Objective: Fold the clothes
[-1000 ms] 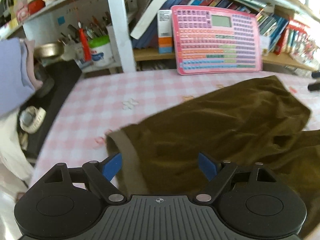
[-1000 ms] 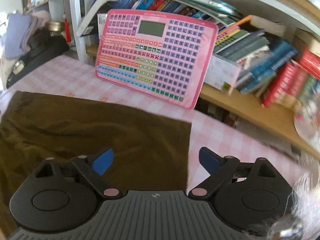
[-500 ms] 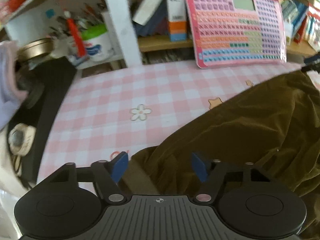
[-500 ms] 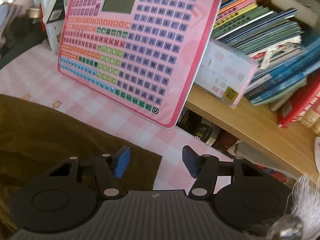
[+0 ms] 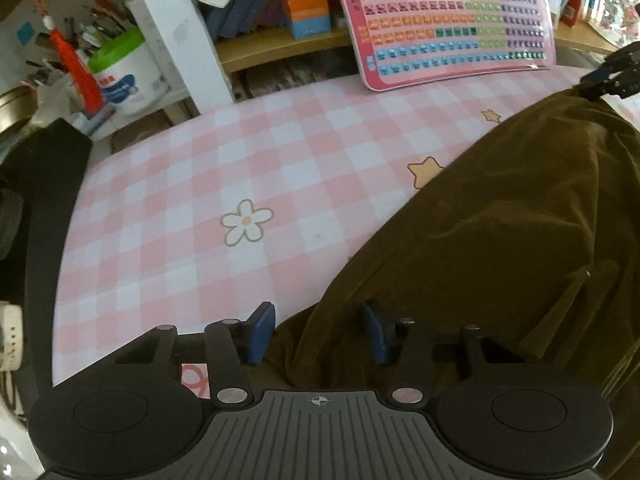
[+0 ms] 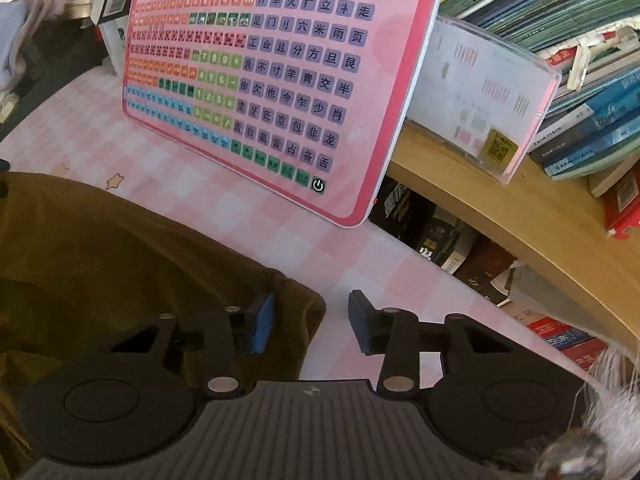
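An olive-brown garment [image 5: 500, 240] lies spread over the pink checked tablecloth [image 5: 240, 168]. My left gripper [image 5: 318, 334] is low over the garment's near-left edge, its blue pads partly closed in with a raised fold of cloth between them. In the right wrist view the garment [image 6: 120, 260] fills the lower left. Its far-right corner sits between the pads of my right gripper [image 6: 311, 326], which is open with a gap on the right side. The right gripper [image 5: 612, 76] also shows at the garment's far corner in the left wrist view.
A pink character-button board [image 6: 260, 80] leans on the wooden bookshelf [image 6: 500, 208] at the table's back edge. Books fill the shelf. A white post [image 5: 176, 32] and a green-lidded tub [image 5: 124, 68] stand back left. A black object [image 5: 40, 184] borders the table's left edge.
Both grippers have moved forward and down onto the garment's edges. Their fingers have narrowed from wide open around the cloth.
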Available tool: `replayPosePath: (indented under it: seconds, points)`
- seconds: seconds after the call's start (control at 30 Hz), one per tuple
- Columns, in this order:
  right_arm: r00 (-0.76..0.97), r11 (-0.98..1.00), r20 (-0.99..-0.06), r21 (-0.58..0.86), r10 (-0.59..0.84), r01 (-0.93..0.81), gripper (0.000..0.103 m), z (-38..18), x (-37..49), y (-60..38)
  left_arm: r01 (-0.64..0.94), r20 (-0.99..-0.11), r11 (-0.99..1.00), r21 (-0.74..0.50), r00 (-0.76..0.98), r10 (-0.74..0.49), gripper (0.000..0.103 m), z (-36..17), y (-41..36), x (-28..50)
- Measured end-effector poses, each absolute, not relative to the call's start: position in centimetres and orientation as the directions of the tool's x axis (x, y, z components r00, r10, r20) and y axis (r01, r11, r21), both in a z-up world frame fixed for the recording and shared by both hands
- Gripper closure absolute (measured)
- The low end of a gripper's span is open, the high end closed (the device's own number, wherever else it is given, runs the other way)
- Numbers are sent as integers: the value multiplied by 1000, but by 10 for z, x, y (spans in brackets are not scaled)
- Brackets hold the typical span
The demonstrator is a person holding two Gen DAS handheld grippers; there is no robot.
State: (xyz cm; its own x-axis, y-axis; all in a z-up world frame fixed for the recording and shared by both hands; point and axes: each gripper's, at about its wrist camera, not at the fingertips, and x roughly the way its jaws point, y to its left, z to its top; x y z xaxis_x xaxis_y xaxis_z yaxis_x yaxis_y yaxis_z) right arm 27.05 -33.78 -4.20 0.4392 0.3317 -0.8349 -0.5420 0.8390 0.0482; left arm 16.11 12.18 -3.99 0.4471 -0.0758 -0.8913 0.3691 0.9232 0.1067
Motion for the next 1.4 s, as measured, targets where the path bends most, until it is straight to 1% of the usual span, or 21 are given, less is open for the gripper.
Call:
replayPosePath:
  seconds: [0.1,0.2,0.23,0.27,0.3,0.33,0.37,0.4,0.5,0.63,0.73,0.83,1.0,1.17,1.3,1.4]
  points:
    - [438,834,-831,54,342,-548,65,-42,270,-339,384,-901,921,67,420,-109,57,-41,127,166]
    - [437,830,-827,60,352,-555,75,-41,269,-339,388,-905,921,36,405,-135,57,-43,130,170]
    - [437,828,-826,62,356,-557,80,-41,269,-340,384,-904,923,26,403,-142,59,-43,130,170]
    - [437,827,-825,64,359,-559,83,-41,269,-340,379,-904,925,16,401,-149,67,-44,130,170]
    - [437,825,-823,65,362,-561,85,-41,269,-340,380,-904,925,7,397,-156,78,-44,128,168]
    - [439,826,-822,66,363,-560,89,-41,268,-340,389,-905,921,13,397,-155,83,-44,123,166]
    - [440,826,-821,67,365,-560,91,-41,267,-340,399,-905,916,23,398,-151,95,-44,118,163]
    - [444,827,-820,62,361,-559,92,-41,266,-338,410,-905,912,34,400,-146,97,-45,114,160]
    - [474,830,-809,28,347,-558,93,-35,261,-337,394,-893,919,33,425,-151,98,-40,114,155]
    - [558,857,-752,16,350,-516,93,-11,248,-347,352,-849,936,12,498,-176,98,-22,121,144]
    - [625,874,-716,-40,312,-483,93,10,220,-349,364,-818,931,16,541,-197,98,-6,118,133]
    - [687,890,-673,-94,273,-446,93,31,192,-351,397,-793,916,55,575,-202,98,7,113,119]
    - [783,912,-588,-176,204,-370,94,67,138,-353,424,-700,900,105,674,-236,98,36,111,81]
    - [862,940,-490,-218,128,-263,95,101,45,-355,452,-592,859,238,769,-241,98,66,99,24]
    - [867,959,-495,-217,54,-184,95,100,-35,-350,491,-558,834,253,778,-289,98,76,99,-23]
    - [836,981,-548,-148,27,-129,95,78,-86,-349,519,-583,827,218,749,-317,98,66,107,-52]
